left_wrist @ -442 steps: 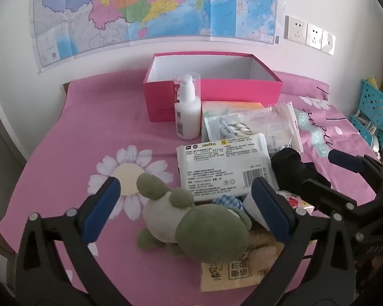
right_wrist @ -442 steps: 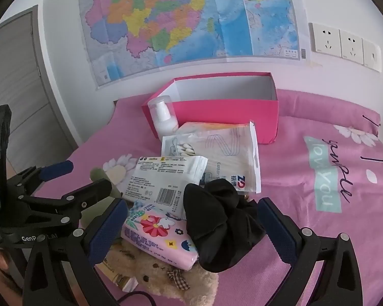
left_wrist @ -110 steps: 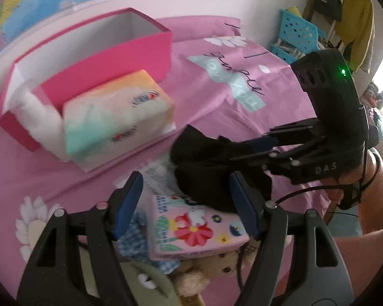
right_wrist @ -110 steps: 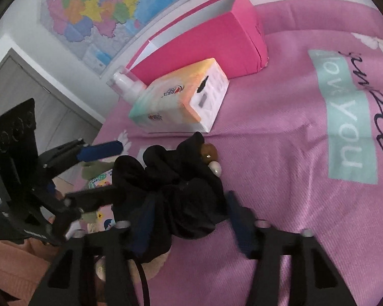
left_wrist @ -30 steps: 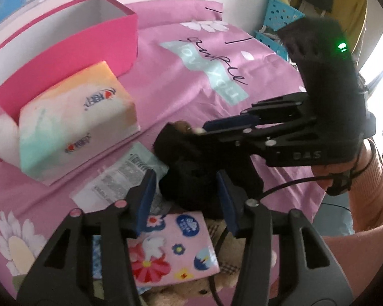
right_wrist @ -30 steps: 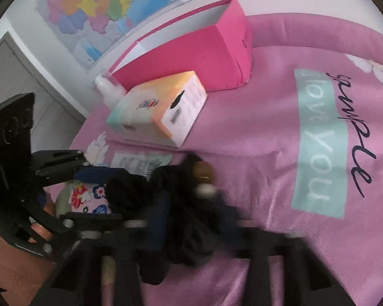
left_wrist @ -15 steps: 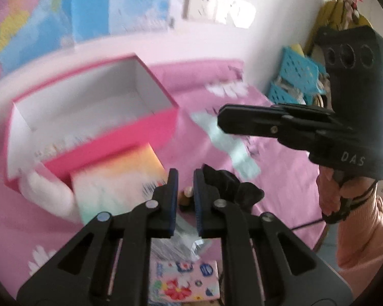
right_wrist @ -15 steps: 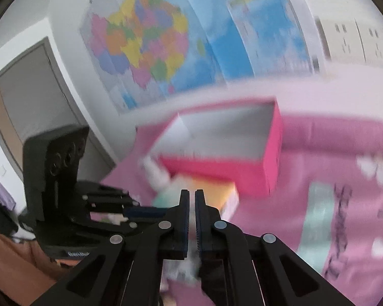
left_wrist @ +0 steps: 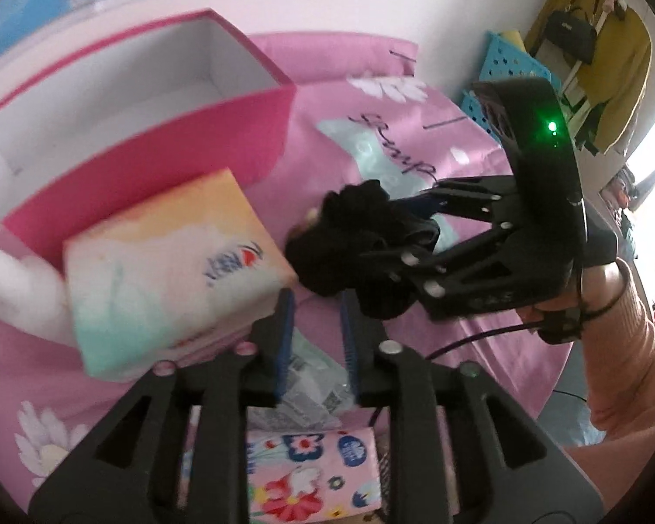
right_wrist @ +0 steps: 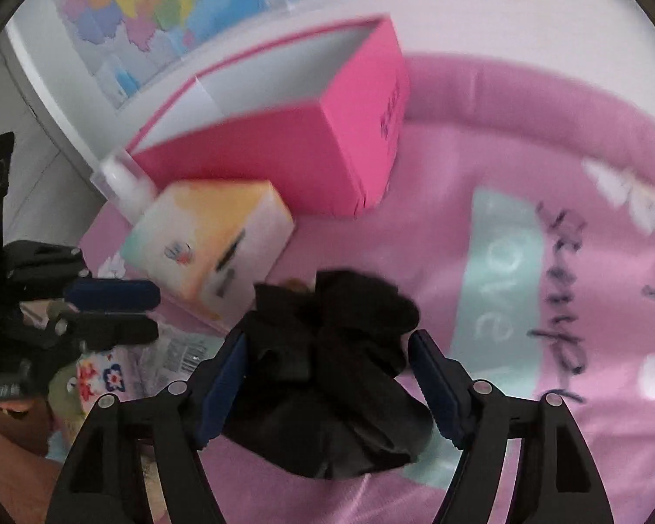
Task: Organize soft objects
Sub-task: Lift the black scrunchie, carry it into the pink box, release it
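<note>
A black scrunchie-like cloth (right_wrist: 327,358) sits between the fingers of my right gripper (right_wrist: 327,380), which is closed on it above the pink bedsheet. It also shows in the left wrist view (left_wrist: 358,240), held by the right gripper (left_wrist: 415,236). My left gripper (left_wrist: 314,332) is nearly shut with a narrow gap and holds nothing; it hovers above a clear plastic packet (left_wrist: 314,388). The open pink box (right_wrist: 292,139) stands at the back, also seen in the left wrist view (left_wrist: 161,131). A pastel tissue pack (right_wrist: 209,236) lies in front of it.
A white pump bottle (right_wrist: 126,183) stands left of the pink box. A floral pink tissue pack (left_wrist: 314,471) lies under my left gripper. A green plush toy (right_wrist: 65,393) peeks out at the left. A blue basket (left_wrist: 511,74) and hanging clothes stand at the right.
Both views have swung back down from the wall toward the bed. My right gripper, shut and apparently empty half a second ago, now holds the black cloth. My left gripper has let go of it and opened slightly.
</note>
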`<state>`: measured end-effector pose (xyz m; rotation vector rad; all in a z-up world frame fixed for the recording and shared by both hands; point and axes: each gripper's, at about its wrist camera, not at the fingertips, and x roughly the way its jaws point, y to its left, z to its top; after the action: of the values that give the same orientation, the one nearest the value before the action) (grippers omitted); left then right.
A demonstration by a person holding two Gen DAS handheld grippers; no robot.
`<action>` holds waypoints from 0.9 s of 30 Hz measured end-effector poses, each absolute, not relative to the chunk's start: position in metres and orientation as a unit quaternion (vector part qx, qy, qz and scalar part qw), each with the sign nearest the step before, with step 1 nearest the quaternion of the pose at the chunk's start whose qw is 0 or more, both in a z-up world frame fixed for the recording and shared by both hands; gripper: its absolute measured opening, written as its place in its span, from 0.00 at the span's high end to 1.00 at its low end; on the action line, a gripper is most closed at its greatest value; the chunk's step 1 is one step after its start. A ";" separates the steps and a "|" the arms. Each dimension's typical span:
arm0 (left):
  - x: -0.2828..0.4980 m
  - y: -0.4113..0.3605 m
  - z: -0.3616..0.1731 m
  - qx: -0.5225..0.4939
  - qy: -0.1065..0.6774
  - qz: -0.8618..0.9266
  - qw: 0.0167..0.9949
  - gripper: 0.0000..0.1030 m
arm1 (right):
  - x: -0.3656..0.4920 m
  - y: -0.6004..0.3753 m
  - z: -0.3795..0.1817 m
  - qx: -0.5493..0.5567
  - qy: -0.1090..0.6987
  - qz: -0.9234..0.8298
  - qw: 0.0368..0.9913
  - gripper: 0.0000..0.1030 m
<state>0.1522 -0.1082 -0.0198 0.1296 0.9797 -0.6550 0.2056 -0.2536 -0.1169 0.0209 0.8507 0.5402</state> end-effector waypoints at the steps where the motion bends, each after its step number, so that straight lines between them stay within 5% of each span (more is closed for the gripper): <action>1: 0.152 -0.110 -0.022 0.062 0.467 -0.310 0.826 0.63 | 0.206 -0.251 -0.119 0.009 0.406 0.266 0.874 0.54; 2: 0.152 -0.113 -0.024 0.062 0.470 -0.314 0.823 0.61 | 0.206 -0.251 -0.119 0.015 0.403 0.276 0.872 0.81; 5: 0.150 -0.117 -0.023 0.057 0.473 -0.326 0.817 0.59 | 0.195 -0.252 -0.105 0.024 0.373 0.293 0.880 0.86; 16: 0.175 -0.097 0.061 0.025 0.364 -0.290 0.885 0.61 | 0.184 -0.235 0.000 0.040 0.214 0.330 0.918 0.86; 27: 0.254 -0.093 0.048 0.022 0.405 -0.219 0.887 0.70 | 0.264 -0.216 0.006 0.054 0.231 0.287 0.928 0.79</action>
<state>0.2536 -0.0932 0.0485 0.0462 0.8423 -0.4542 0.2638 -0.2162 0.0063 0.1099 0.4741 0.5879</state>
